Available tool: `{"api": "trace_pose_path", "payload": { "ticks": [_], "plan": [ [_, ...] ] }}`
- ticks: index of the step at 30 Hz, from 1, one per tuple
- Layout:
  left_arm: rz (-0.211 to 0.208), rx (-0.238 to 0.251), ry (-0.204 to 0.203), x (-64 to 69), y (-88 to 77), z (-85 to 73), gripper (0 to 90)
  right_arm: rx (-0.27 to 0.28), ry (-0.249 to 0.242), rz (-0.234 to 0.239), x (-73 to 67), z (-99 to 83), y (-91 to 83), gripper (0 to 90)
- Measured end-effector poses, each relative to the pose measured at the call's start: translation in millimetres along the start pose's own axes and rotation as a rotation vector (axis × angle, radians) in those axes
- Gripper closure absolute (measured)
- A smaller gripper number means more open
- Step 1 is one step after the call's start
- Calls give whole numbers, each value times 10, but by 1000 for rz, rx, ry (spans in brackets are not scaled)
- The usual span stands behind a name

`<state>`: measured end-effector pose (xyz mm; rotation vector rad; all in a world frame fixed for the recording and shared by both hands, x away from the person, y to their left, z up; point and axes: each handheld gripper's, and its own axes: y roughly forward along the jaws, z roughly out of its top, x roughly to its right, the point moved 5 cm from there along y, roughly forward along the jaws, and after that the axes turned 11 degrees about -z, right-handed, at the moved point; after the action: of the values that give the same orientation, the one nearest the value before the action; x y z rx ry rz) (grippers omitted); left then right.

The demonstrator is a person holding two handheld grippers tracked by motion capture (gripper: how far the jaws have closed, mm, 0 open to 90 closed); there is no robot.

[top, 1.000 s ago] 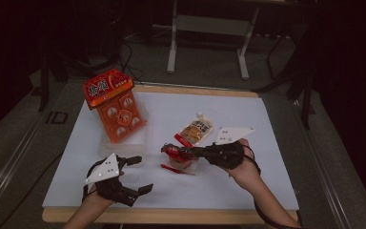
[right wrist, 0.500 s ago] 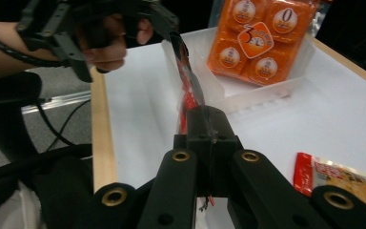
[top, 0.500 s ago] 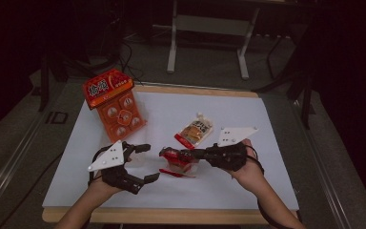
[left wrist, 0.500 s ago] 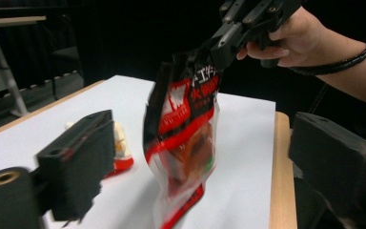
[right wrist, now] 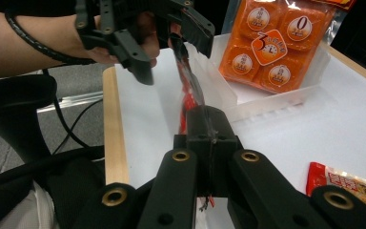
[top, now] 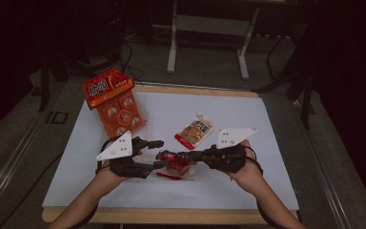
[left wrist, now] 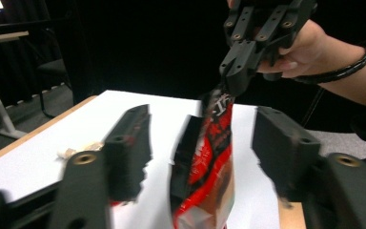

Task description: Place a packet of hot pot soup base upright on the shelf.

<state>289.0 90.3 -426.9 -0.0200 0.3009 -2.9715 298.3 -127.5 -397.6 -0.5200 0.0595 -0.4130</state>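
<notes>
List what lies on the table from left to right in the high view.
Orange snack pack → left claw → red packet held between the claws → small pouch → right claw's body and the hand holding it.

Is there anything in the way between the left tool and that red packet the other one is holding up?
Nothing visible. The red packet already hangs between the left tool's open jaws, which have just been closing, while the right tool pinches its edge.
</notes>
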Motion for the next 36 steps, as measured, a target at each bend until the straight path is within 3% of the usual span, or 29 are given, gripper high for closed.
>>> {"api": "trace_pose_path", "payload": {
  "ticks": [1,5,11,18,20,25,26,30,34,36],
  "plan": [
    [12,-3,0,-8,6,2,459,0,-1,-2,-2,2,0,900],
    [-10,-23,-10,-27,30,-21,536,0,-5,6,-16,20,-3,900],
    [-29,-47,7,-42,61,-71,716,1,-8,13,-25,37,10,900],
    [-73,-40,72,-34,63,-90,820,-5,-8,17,-29,36,32,900],
    [-85,-37,74,-41,55,-88,828,-4,-8,17,-29,37,34,900],
    [-96,-22,47,-64,41,-77,852,4,0,17,-19,52,38,900],
    [-104,-19,21,-67,39,-72,856,5,2,16,-16,53,40,900],
    [-112,-22,-9,-78,32,-54,862,7,10,11,-6,54,48,900],
    [-127,-18,-18,-83,21,-43,869,11,15,10,2,51,51,898],
    [-126,-17,-16,-89,4,-36,871,19,19,6,4,50,57,805]
  ]
}}
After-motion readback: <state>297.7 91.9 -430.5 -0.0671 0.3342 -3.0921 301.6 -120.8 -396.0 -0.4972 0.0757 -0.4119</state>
